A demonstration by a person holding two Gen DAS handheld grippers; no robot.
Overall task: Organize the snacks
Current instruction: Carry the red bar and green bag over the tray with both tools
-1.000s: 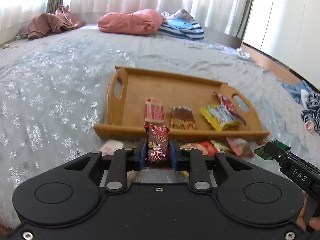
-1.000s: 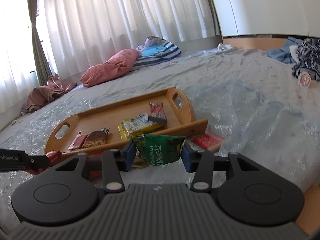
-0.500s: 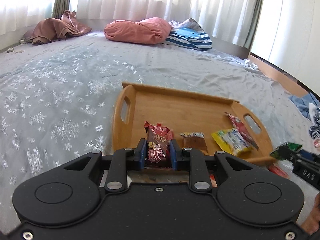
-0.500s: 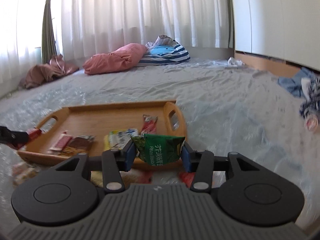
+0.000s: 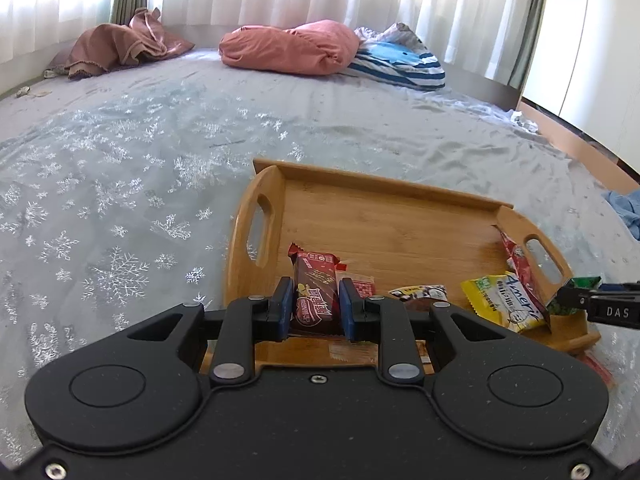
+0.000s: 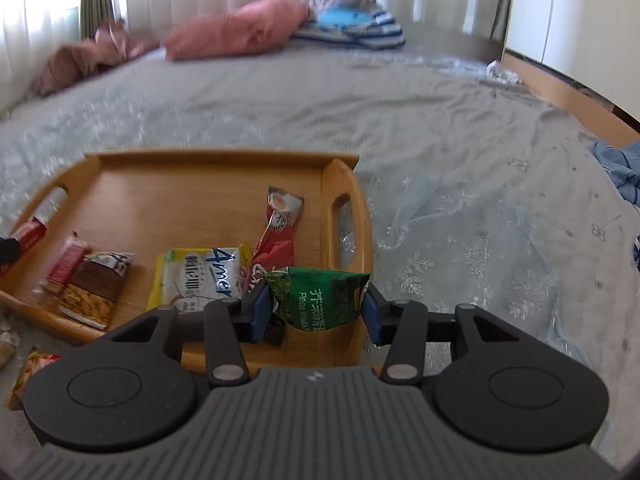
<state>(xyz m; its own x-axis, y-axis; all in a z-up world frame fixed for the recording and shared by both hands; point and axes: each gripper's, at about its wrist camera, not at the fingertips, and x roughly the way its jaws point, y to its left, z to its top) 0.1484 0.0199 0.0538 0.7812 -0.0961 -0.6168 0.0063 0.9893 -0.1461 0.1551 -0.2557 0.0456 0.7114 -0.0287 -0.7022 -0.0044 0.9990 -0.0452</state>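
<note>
A wooden tray (image 5: 384,216) lies on the bed; it also shows in the right wrist view (image 6: 168,184). My left gripper (image 5: 313,309) is shut on a dark red snack bar (image 5: 314,294), held over the tray's near left part. My right gripper (image 6: 316,312) is shut on a green pea snack packet (image 6: 320,300), held over the tray's near right corner. In the tray lie a yellow packet (image 6: 196,276), a red-white stick packet (image 6: 276,232), a brown bar (image 6: 96,288) and a pink bar (image 6: 66,258).
The tray sits on a grey snowflake bedspread (image 5: 120,184). A loose snack (image 6: 30,364) lies on the bed before the tray. Pink pillow (image 5: 288,46), striped cushion (image 5: 400,64) and brown cloth (image 5: 116,46) lie far back. Blue clothes (image 6: 616,164) lie at right.
Both grippers have moved forward with their snacks, from in front of the tray's near edge to over the tray. The right view has swung to look down on the tray.
</note>
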